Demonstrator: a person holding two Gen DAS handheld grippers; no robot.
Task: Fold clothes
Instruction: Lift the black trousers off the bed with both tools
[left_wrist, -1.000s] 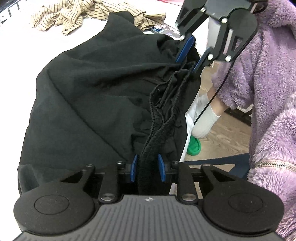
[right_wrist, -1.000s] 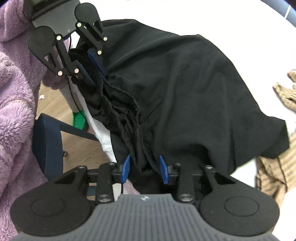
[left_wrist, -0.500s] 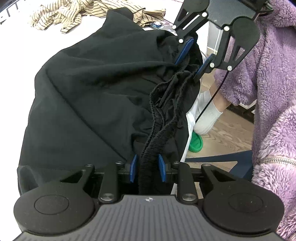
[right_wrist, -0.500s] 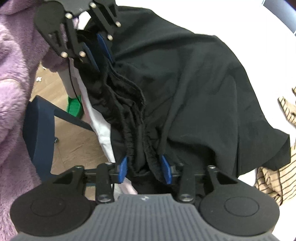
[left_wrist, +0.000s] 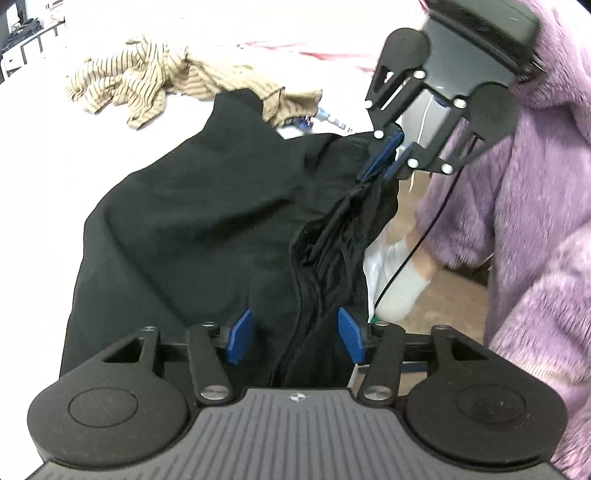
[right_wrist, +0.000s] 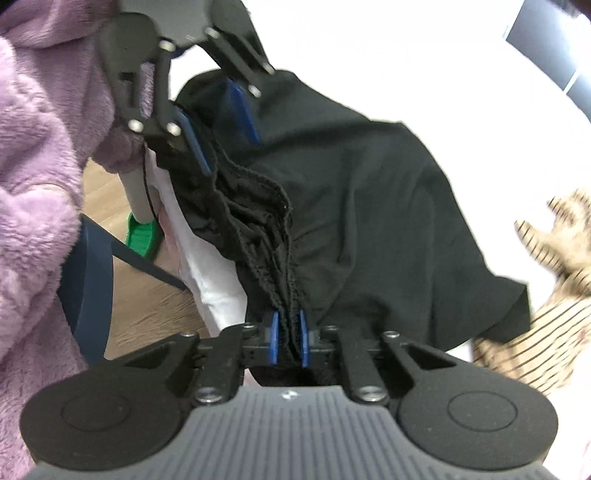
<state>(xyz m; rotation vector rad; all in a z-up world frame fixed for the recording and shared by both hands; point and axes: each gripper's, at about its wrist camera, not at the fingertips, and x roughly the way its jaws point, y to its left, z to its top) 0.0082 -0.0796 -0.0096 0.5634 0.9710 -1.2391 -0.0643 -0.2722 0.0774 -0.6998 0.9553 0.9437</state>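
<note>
The black garment (left_wrist: 192, 229) is spread over the white surface (left_wrist: 44, 177), its gathered waistband (right_wrist: 269, 229) hanging at the near edge. The waistband is pinched by the right gripper (right_wrist: 287, 338), so that edge stays lifted. The left gripper (left_wrist: 295, 334) is spread around the hem, not pressing it.

White table (left_wrist: 44, 155) carries a black garment (left_wrist: 192, 221) and striped beige clothing (left_wrist: 147, 79)

Domestic room: white bed-like surface (left_wrist: 44, 192) strewn with clothes (left_wrist: 147, 85), wooden floor (right_wrist: 147, 295), blue chair (right_wrist: 88, 280), person's fleece sleeve (left_wrist: 535, 206).
</note>
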